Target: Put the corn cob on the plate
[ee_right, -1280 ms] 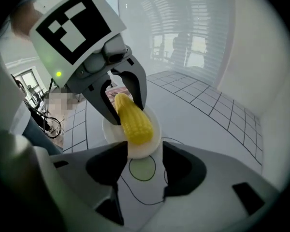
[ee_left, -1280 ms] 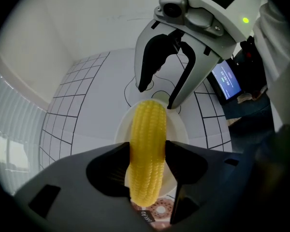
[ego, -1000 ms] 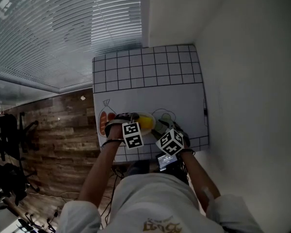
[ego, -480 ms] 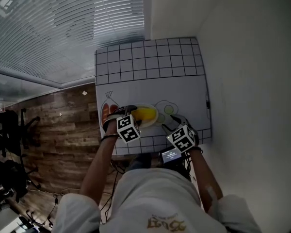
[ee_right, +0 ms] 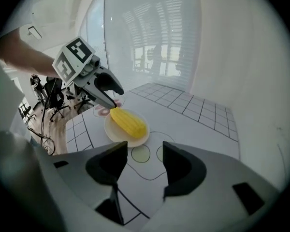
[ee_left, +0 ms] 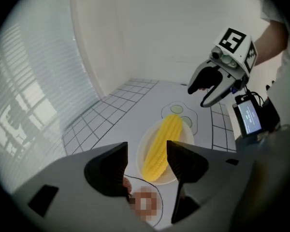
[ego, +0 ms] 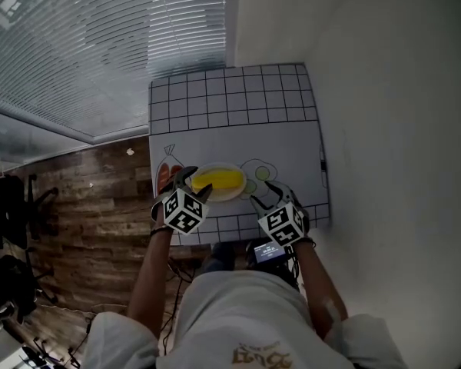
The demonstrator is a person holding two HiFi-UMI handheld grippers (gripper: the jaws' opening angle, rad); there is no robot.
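The yellow corn cob (ego: 218,180) (ee_left: 162,146) (ee_right: 128,121) lies on a small cream plate (ego: 234,193) (ee_left: 183,138) (ee_right: 113,132) near the front of the white table. My left gripper (ego: 192,188) (ee_left: 145,164) hovers above the plate's near left end, jaws open and empty, the corn showing between them below. My right gripper (ego: 265,194) (ee_right: 141,166) hangs open to the right of the plate, above a drawn fried egg, with nothing held.
The table mat (ego: 238,141) carries a black grid at the back and along the front. A drawn sausage bag (ego: 166,177) is left of the plate, a drawn egg (ego: 260,171) right of it. A white wall runs along the right; wood floor lies left.
My left gripper has let go of the corn, lifted and drawn back toward me with a roll. The corn now lies bare on the plate. The right gripper also rose slightly.
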